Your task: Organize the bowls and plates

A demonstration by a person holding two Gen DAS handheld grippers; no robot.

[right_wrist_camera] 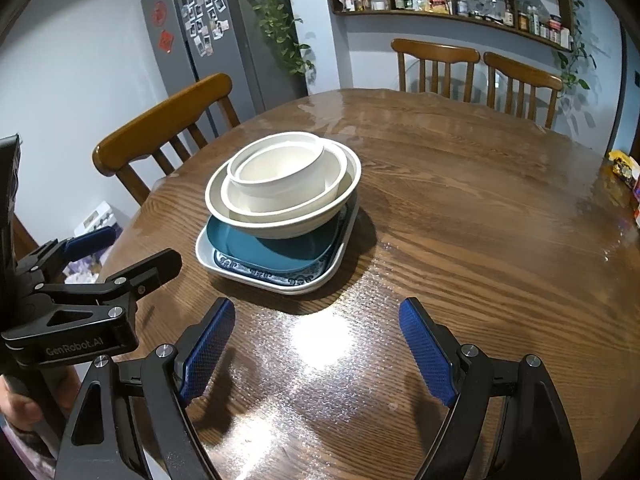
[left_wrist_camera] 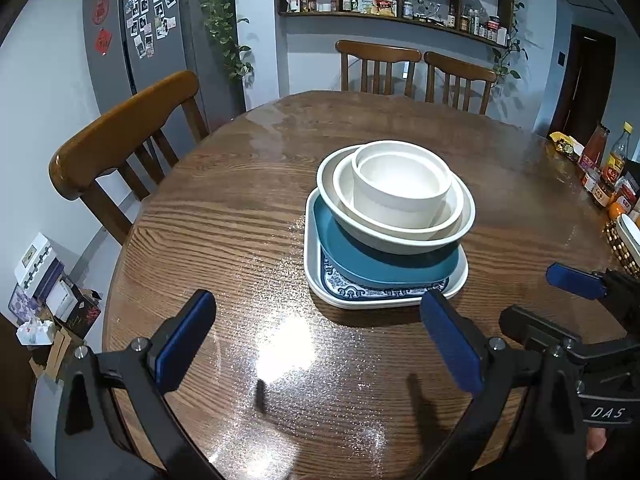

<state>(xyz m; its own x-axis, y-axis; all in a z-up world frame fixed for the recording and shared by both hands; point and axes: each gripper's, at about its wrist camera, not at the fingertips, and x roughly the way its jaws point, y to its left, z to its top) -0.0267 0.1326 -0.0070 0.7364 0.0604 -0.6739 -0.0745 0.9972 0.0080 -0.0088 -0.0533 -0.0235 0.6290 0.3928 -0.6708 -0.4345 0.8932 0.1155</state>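
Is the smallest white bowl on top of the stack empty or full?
Empty. The smallest bowl sits upright, nested in the larger white bowls, and its bare pale inside shows in both views.

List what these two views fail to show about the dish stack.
- White square patterned tray: central pattern hidden by blue square plate, both views.
- Blue plate's middle: covered by largest cream bowl.
- Smallest cream bowl: base hidden inside middle bowl.

Nested bowls (left_wrist_camera: 400, 192) atop plates (left_wrist_camera: 380, 280), wooden table (left_wrist_camera: 224, 216).
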